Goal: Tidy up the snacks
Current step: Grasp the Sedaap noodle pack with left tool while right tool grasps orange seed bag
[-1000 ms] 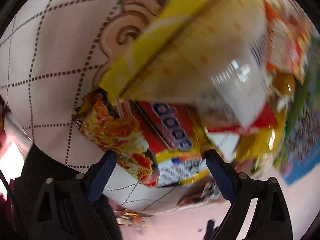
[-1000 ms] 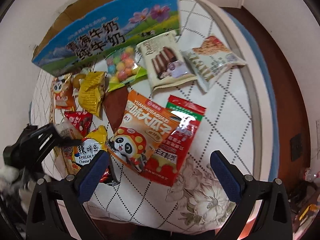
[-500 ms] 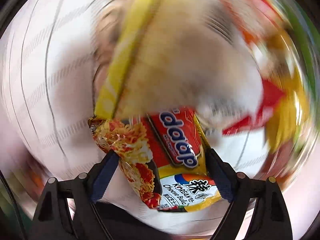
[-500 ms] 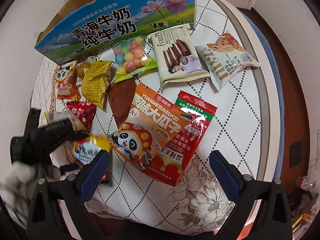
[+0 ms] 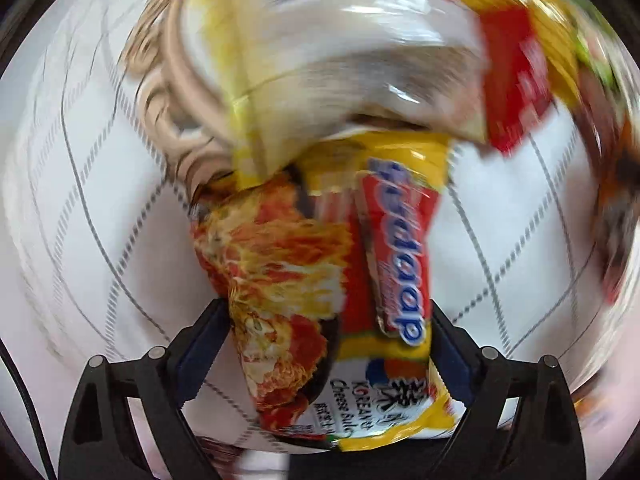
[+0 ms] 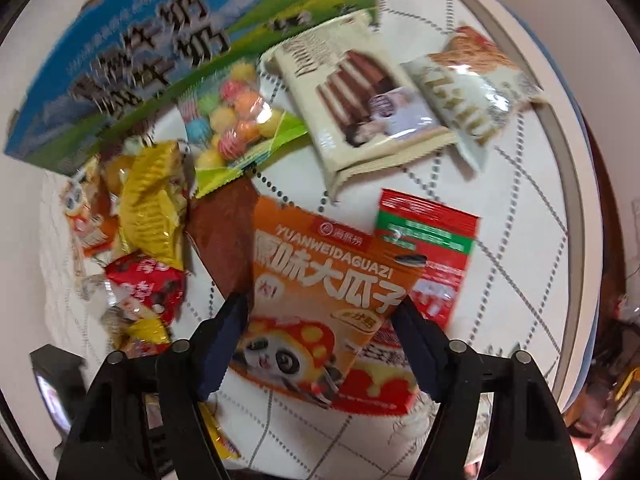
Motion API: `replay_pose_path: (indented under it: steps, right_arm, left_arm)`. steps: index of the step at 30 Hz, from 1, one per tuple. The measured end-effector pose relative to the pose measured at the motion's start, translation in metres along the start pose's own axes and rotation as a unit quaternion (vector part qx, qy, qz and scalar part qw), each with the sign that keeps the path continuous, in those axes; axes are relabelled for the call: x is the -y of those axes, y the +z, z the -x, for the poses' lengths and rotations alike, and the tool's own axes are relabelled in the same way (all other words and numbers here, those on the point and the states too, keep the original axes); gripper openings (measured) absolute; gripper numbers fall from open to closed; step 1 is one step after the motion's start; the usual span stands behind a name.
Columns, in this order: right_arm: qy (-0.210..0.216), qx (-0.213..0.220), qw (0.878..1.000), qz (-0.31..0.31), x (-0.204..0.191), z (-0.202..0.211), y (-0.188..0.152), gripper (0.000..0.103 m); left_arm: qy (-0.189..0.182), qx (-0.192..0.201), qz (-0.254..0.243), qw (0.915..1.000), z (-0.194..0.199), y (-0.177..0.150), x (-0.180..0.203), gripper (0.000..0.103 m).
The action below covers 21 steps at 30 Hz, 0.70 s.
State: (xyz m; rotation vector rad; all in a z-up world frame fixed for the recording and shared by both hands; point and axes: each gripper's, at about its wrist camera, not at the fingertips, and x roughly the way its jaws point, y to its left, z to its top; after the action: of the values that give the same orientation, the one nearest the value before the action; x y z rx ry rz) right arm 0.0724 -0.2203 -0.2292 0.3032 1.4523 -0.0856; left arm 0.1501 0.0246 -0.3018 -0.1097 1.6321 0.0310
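In the left wrist view my left gripper point(image 5: 328, 320) points down over the quilted tablecloth point(image 5: 100, 200). A red and yellow noodle packet point(image 5: 380, 240) stands lengthwise between its blue pads and touches both; the jaws are opening. The view is blurred by motion. In the right wrist view my right gripper point(image 6: 320, 312) hangs low over an orange sunflower-seed bag point(image 6: 320, 264) with a panda on it. The bag lies flat between the closing jaws, whose pads sit right at its two edges without buckling it. A red bag point(image 6: 432, 232) lies partly under it.
A blue milk carton box point(image 6: 160, 40) lies at the back. Near it are a candy bag point(image 6: 236, 120), a wafer pack point(image 6: 360, 92) and a cracker pack point(image 6: 472, 96). Yellow point(image 6: 152, 200) and red point(image 6: 148, 284) packs crowd the left. The table rim point(image 6: 576, 200) curves along the right.
My left gripper has rolled and risen with the noodle packet between its pads. My right gripper has come down onto the orange bag and its jaws have narrowed around it.
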Motion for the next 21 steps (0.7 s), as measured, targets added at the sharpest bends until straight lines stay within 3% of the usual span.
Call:
replay_pose_path:
  steps: [4,10,12,15,21]
  right_arm:
    - [-0.037,-0.006,0.995,0.09,-0.028,-0.002,-0.014,0.067]
    - [-0.081,-0.037,0.975,0.202,-0.052,-0.015,-0.057,0.066]
    - [-0.086,-0.041,0.972,0.214,-0.056,-0.019,-0.062,0.066]
    - [-0.076,-0.059,0.971,0.218,-0.06,-0.029,-0.062,0.066]
    - [-0.062,-0.062,0.974,0.208,-0.059,-0.043,-0.06,0.071]
  left_arm:
    - [-0.042,0.003,0.038,0.9984,0.001,-0.004,-0.013,0.095]
    - [-0.036,0.019,0.008,0.9991,-0.031,-0.039,-0.02,0.095]
    - [-0.025,0.035,-0.025,0.9988,-0.022,-0.038,0.008,0.088]
    - [0.002,0.051,-0.08,0.9955,-0.012,-0.042,0.04,0.088]
    - [-0.01,0.017,-0.037,0.9991,-0.015,-0.05,0.044,0.088]
